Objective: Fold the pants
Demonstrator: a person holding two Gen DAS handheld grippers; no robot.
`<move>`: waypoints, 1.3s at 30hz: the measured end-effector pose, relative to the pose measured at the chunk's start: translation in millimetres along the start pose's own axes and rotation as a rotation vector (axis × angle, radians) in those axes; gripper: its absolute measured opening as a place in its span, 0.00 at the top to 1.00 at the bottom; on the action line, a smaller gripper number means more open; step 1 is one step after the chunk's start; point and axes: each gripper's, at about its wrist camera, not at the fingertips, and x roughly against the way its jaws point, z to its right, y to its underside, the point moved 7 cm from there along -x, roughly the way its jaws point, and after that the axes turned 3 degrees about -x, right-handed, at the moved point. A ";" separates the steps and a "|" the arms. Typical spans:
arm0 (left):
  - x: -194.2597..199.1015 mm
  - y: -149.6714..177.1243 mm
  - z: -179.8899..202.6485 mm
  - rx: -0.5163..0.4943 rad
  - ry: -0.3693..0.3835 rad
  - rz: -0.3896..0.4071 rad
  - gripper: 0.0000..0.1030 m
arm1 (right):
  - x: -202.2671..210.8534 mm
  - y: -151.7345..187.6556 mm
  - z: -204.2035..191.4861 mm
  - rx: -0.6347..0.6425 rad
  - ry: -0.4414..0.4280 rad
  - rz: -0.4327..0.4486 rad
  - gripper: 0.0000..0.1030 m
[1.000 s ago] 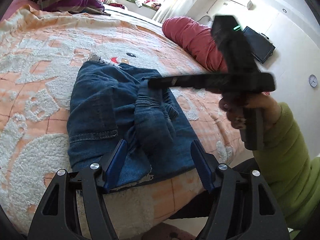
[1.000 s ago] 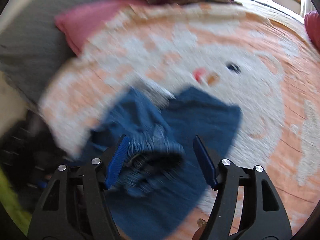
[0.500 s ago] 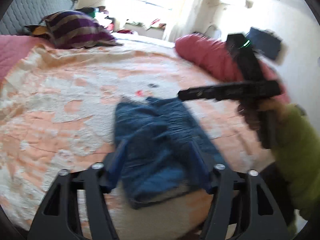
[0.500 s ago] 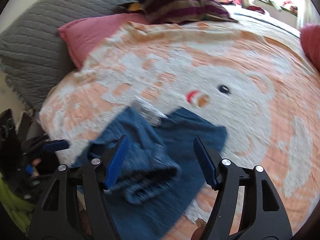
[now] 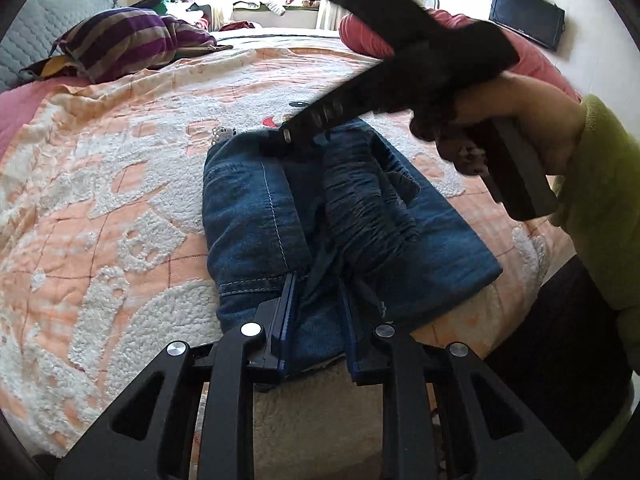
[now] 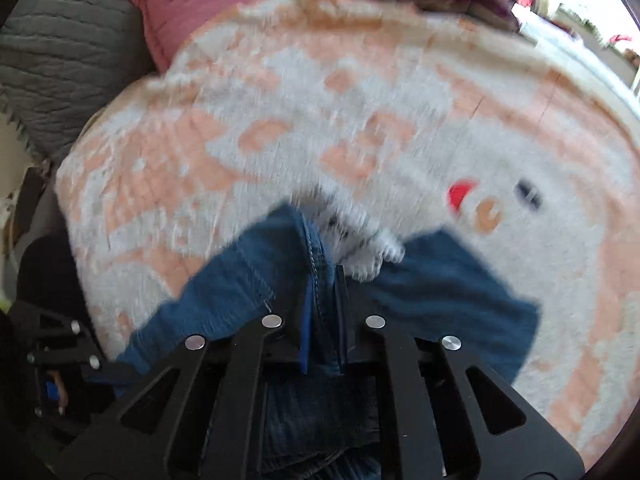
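- Denim pants [image 5: 320, 216], folded into a thick bundle, lie on the near edge of a bed under a peach-and-white fleece blanket [image 5: 120, 184] in the left wrist view.
- Left tool [image 5: 316, 312] sits at the bundle's near hem, its blue pads narrow and closing with a fold of denim between them.
- Right tool [image 5: 280, 140], dark and blurred, reaches down to the far end of the pants, held by a hand [image 5: 520, 128] in a lime green sleeve [image 5: 600, 200].
- A striped pillow [image 5: 128, 40] lies at the far left.
- Right wrist view, blurred: the right tool [image 6: 322, 312] is clamped tight on a stitched denim edge of the pants [image 6: 240, 288], near a pink pillow [image 6: 200, 0].
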 end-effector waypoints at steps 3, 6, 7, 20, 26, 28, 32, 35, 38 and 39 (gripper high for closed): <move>0.6 0.2 1.2 -0.003 0.006 0.002 0.81 | -6.8 -3.5 6.9 0.026 0.072 -0.011 0.97; 1.1 0.6 1.8 0.001 0.014 0.005 0.81 | -27.7 3.4 10.3 0.030 0.111 -0.056 0.96; 1.2 0.8 2.1 0.004 0.016 0.004 0.81 | -30.3 3.7 11.0 0.023 0.114 -0.059 0.96; 3.9 -0.1 4.6 0.020 0.037 0.004 0.76 | 36.3 1.5 38.7 -0.140 0.051 0.125 0.53; 7.3 -1.8 9.2 0.006 0.031 0.004 0.67 | 67.6 10.1 42.8 -0.141 0.061 0.186 0.39; 10.6 -3.1 11.7 0.004 0.040 0.005 0.56 | 78.3 12.6 42.4 -0.135 0.057 0.206 0.36; 27.6 -10.8 12.7 0.013 0.054 0.043 0.55 | 106.5 21.1 40.9 -0.107 0.093 0.264 0.30; 43.0 -23.0 -6.4 0.085 0.071 0.081 0.55 | 127.7 36.0 35.4 -0.088 0.088 0.300 0.27; 47.0 -39.4 -43.5 0.178 0.039 0.085 0.55 | 145.3 53.4 19.8 -0.036 0.071 0.335 0.26; 44.4 -44.7 -54.9 0.200 0.020 0.075 0.55 | 148.2 58.9 13.4 -0.013 0.062 0.341 0.26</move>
